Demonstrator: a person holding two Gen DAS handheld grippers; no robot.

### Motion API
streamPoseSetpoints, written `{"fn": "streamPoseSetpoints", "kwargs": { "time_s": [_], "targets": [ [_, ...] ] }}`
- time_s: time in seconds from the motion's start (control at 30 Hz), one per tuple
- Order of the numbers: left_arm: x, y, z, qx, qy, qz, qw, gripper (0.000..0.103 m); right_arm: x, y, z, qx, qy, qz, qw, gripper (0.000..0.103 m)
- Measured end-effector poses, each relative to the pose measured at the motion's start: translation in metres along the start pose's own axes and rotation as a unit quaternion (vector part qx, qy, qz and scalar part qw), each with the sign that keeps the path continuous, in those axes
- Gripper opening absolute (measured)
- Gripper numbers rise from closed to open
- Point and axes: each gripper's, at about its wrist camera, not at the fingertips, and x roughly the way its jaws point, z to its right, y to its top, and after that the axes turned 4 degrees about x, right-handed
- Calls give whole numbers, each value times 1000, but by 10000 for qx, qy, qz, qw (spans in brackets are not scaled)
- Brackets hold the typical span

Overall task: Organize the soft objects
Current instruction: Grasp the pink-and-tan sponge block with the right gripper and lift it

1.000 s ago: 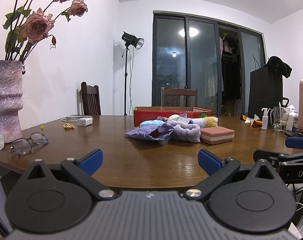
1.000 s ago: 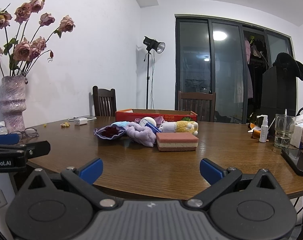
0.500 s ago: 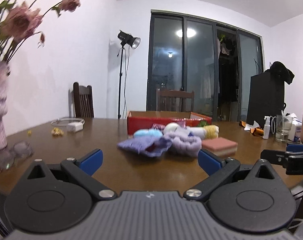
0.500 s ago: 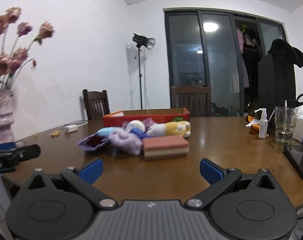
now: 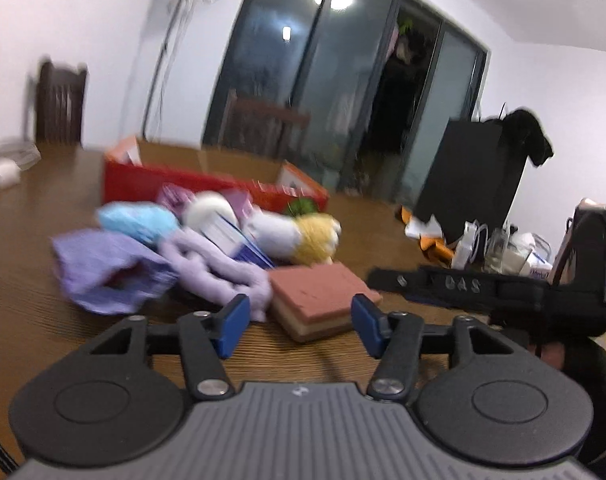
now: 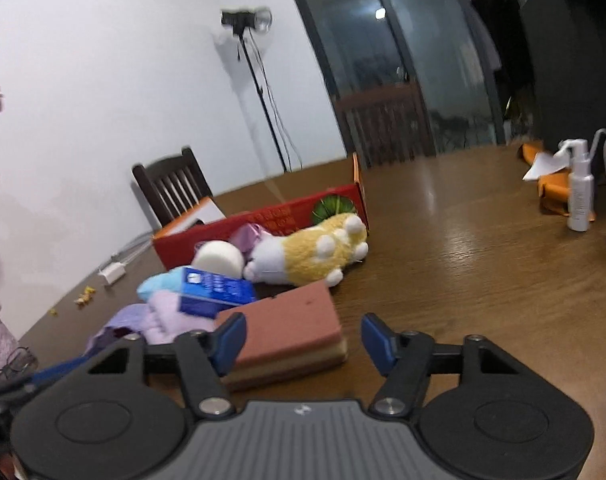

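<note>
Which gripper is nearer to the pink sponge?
Right. The right gripper is just before the pink sponge, jaws closing, nothing gripped. The left gripper is a little farther back.

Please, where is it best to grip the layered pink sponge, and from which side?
Likely across the two long sides of the sponge, coming from its near short end. It lies flat, and its right side is clear of the purple cloth.

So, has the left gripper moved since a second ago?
Yes. The left gripper has moved in toward the pile: the layered sponge now sits just beyond its closing jaws, and the red box looms larger.
</note>
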Motion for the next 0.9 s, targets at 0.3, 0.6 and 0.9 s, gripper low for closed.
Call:
{"fn": "streamPoseSetpoints", "kwargs": {
  "time_s": [0.3, 0.6, 0.9],
  "targets": [
    [67, 10, -11, -637, -260, -862, 9939, 26, 49, 15, 30, 478, 573, -707, 9947, 24],
    [22, 1, -17, -560, -464, -1367, 9879, 33, -24, -23, 23, 774, 899, -807, 9897, 32],
    [40, 6, -23, -711, -559, -1470, 9850, 32, -16, -20, 36, 1147, 821, -725, 9873, 40]
  ]
}}
